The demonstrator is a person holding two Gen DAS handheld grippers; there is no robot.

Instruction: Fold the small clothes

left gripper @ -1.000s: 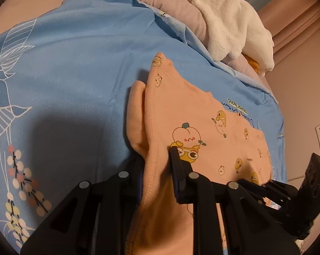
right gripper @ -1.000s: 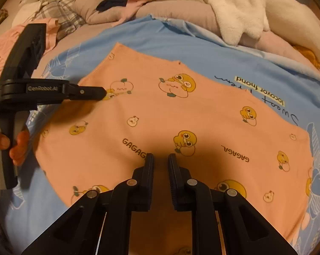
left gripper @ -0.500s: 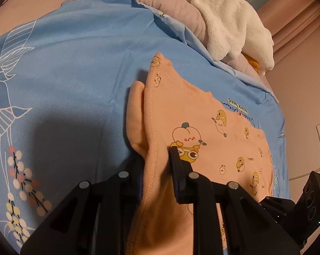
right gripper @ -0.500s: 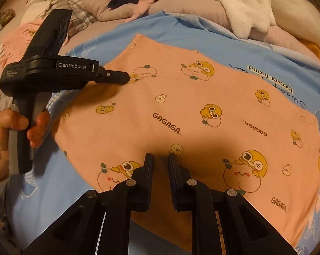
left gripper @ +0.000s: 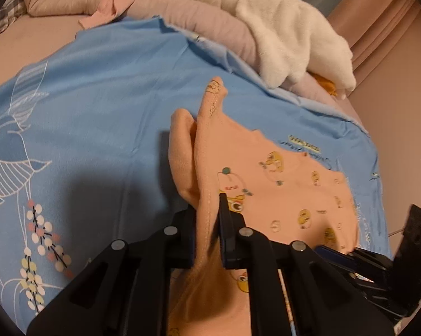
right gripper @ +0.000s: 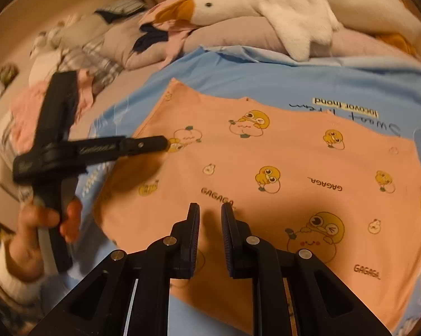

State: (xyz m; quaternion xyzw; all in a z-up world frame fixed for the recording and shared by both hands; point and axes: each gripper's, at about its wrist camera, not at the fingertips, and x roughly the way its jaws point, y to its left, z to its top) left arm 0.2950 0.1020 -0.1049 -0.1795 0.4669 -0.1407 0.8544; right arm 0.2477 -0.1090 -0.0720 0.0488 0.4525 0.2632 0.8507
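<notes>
A peach garment (right gripper: 294, 168) printed with cartoon ducks lies spread on a blue sheet (left gripper: 98, 112). My left gripper (left gripper: 207, 204) has the garment's hemmed left edge (left gripper: 207, 168) between its jaws, which are closing and pinch the cloth; that edge is raised and folds over itself. In the right wrist view the left gripper (right gripper: 165, 141) reaches in from the left, held by a hand (right gripper: 37, 224). My right gripper (right gripper: 210, 207) hovers over the near part of the garment. A narrow gap shows between its fingers, and nothing is between them.
A white plush goose (right gripper: 266, 2) lies across a grey-pink pillow (left gripper: 205, 19) at the far edge of the sheet. A heap of pink and checked clothes (right gripper: 70, 64) sits at the far left. A wall (left gripper: 400, 117) stands to the right.
The left gripper has risen a little with the garment's edge, which now stands higher. The right gripper has pulled back and rolled, so more of the garment shows.
</notes>
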